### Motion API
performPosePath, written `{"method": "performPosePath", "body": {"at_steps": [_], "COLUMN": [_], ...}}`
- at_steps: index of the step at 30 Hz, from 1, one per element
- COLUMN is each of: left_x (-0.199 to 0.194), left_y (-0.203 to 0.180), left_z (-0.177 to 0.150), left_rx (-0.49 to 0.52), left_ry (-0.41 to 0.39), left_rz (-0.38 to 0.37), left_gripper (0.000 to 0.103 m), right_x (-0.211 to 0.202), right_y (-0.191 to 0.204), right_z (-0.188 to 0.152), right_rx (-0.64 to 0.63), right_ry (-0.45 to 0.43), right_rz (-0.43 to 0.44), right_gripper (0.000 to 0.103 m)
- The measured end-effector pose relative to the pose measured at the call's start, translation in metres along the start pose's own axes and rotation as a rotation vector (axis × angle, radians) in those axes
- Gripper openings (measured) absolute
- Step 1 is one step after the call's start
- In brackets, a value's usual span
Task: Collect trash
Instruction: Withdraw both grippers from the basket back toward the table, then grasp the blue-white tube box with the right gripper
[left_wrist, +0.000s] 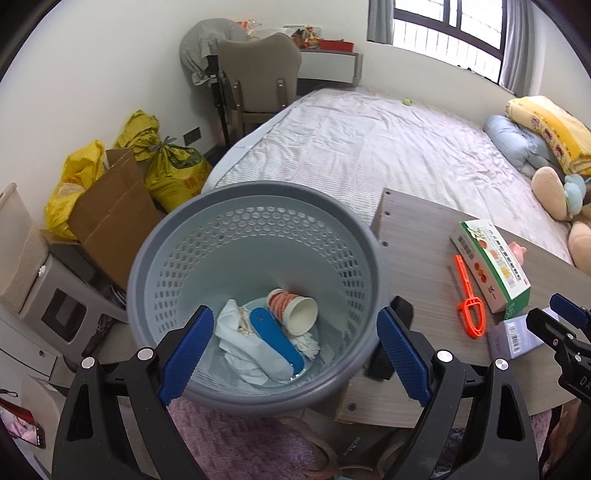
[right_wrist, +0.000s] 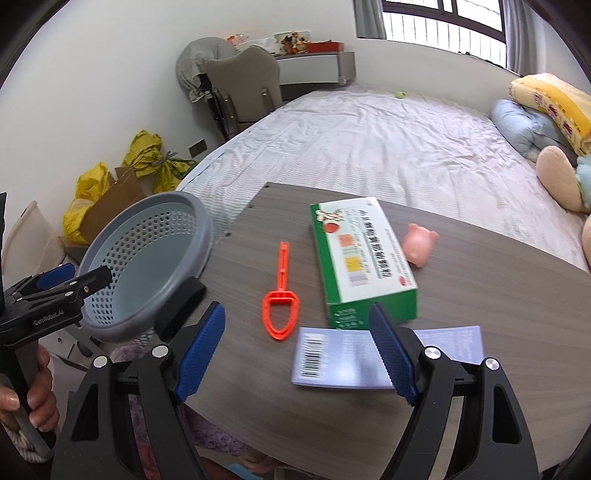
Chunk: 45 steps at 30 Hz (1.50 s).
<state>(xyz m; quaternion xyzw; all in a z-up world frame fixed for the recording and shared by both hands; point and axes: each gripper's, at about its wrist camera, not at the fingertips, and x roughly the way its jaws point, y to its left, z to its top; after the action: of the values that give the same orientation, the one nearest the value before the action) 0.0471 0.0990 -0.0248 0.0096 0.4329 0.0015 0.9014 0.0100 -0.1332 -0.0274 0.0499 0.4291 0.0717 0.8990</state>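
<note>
A grey perforated trash basket (left_wrist: 192, 236) stands at the left edge of the wooden table (left_wrist: 417, 266). Inside lie a paper cup (left_wrist: 293, 310), crumpled white tissue (left_wrist: 240, 343) and a blue flat piece (left_wrist: 277, 341). My left gripper (left_wrist: 293, 354) is open and empty, right above the basket's near rim. On the table lie a green-and-white medicine box (right_wrist: 360, 262), an orange plastic scoop (right_wrist: 280, 306), a pale blue leaflet with a barcode (right_wrist: 343, 356) and a pink pig toy (right_wrist: 419, 247). My right gripper (right_wrist: 295, 354) is open and empty, low over the leaflet.
A bed (right_wrist: 388, 147) with pillows and plush toys lies behind the table. A chair (left_wrist: 258, 81) and desk stand at the far wall. Yellow bags (left_wrist: 173, 170) and a cardboard box (left_wrist: 110, 218) crowd the floor at left. The basket also shows in the right wrist view (right_wrist: 147, 258).
</note>
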Motion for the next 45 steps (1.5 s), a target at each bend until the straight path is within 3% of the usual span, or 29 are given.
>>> {"method": "performPosePath", "body": {"at_steps": [13, 32, 45], "left_x": [0.002, 0.000, 0.000], "left_y": [-0.047, -0.103, -0.107], "left_z": [-0.010, -0.014, -0.012], "left_rx": [0.074, 0.172, 0.172], "left_ry": [0.028, 0.025, 0.031], "left_rz": [-0.043, -0.080, -0.066], "left_gripper": [0.089, 0.089, 0.090], "right_x": [-0.013, -0.012, 0.007], "right_y": [-0.046, -0.111, -0.145], "right_z": [-0.020, -0.071, -0.059], "right_rx": [0.075, 0.203, 0.239], "right_ry": [-0.004, 0.061, 0.065], "right_rz": [-0.042, -0.133, -0.188], "right_gripper": [0.076, 0.076, 0.076]}}
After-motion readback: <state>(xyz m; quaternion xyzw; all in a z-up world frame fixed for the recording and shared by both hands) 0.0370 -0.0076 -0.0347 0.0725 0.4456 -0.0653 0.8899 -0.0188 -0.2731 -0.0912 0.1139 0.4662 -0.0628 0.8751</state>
